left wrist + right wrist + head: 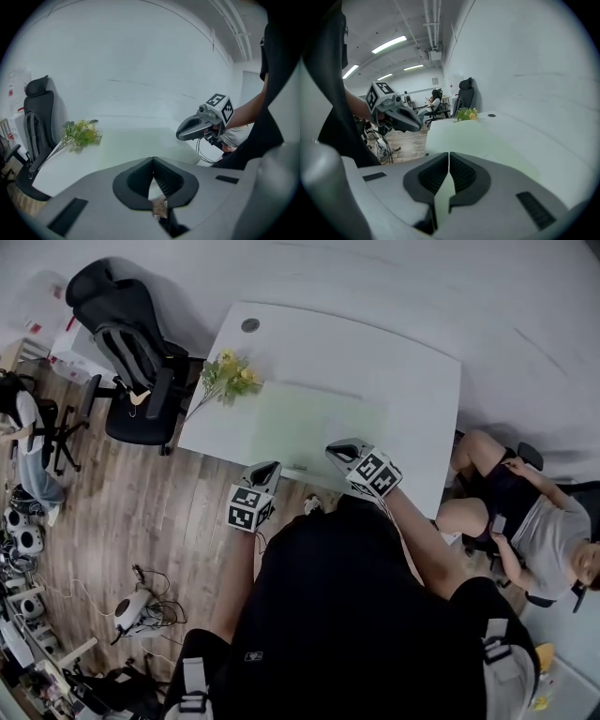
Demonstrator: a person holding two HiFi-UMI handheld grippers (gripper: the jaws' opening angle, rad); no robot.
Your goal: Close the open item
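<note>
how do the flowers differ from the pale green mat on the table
The flowers are a bushy bunch of yellow blooms and green leaves; the mat is plain pale green. The flowers are small and bulky; the mat is a broad flat rectangle. The flowers lie by the left edge; the mat sits mid-table, towards the near edge. Both rest on the white table.

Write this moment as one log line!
left claw: shut, empty | right claw: shut, empty | both near table edge | flowers on table
</note>
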